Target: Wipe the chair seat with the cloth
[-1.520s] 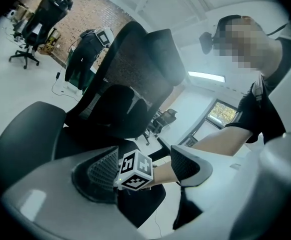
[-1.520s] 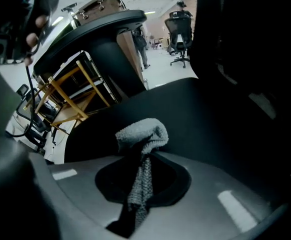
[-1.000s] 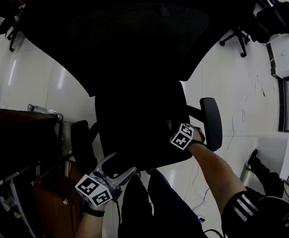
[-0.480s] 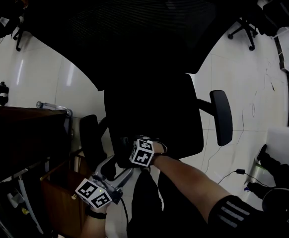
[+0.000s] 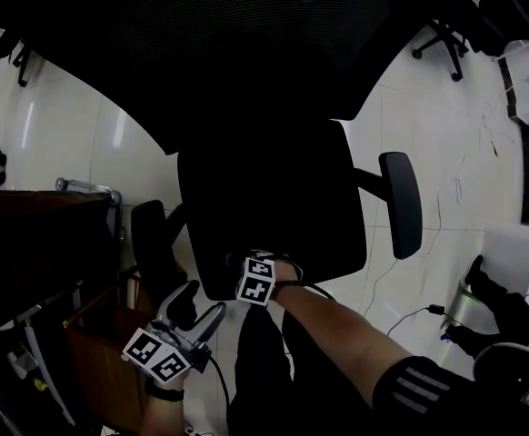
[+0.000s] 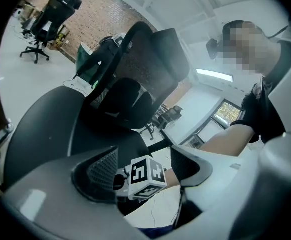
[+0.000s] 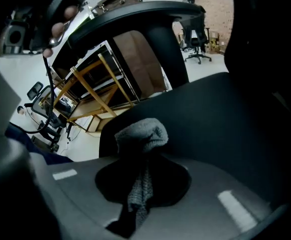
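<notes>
Swept leftward across the chair seat (image 5: 264,207), the right claw (image 5: 254,271) now sits at its front edge, clamped on the cloth (image 7: 141,134); left claw (image 5: 203,300) gapes open, empty.

cloth (image 7: 138,134) unseen in the dark head view, chair backrest (image 5: 246,44) cut by its top edge

Grey cloth (image 7: 140,134) looks knitted and rough — chair seat (image 5: 264,203) matt black, floor (image 5: 464,153) glossy.
</notes>
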Tool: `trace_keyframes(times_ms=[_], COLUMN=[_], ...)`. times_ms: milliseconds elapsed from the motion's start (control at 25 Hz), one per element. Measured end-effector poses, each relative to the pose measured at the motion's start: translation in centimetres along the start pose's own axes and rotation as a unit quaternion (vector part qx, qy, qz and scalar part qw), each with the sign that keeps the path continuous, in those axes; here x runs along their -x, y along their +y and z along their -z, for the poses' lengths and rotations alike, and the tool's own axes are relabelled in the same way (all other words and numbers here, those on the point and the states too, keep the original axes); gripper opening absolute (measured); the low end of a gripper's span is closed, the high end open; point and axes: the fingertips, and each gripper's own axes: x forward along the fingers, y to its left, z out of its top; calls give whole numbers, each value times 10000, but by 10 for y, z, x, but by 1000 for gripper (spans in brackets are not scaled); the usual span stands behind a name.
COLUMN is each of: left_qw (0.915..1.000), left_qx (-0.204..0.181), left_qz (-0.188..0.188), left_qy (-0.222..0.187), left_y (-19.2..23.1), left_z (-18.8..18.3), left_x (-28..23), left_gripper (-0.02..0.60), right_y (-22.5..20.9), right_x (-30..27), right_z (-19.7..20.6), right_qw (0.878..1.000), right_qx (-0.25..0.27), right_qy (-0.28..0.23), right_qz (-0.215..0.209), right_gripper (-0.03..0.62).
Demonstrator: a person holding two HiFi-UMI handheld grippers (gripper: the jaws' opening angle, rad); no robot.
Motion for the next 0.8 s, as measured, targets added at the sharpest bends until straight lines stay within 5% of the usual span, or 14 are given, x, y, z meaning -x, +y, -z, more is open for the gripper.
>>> trace_keyframes(times_ms=[440, 800], left_qw=[9978, 9963], left_qx=[-96, -145], left_qz=[615, 800], left_qy=[247, 275], left_y=[-57, -76], left_z=[-5, -13], left_x=[-46, -62], left_gripper=[353, 353], right_y=[-75, -96], right_x=[124, 174], right_z=[197, 239], right_qw=[9863, 9651], right_qx=[-1133, -1930], right_qy=[708, 670], right_qz=[963, 1638], right_gripper=[31, 31])
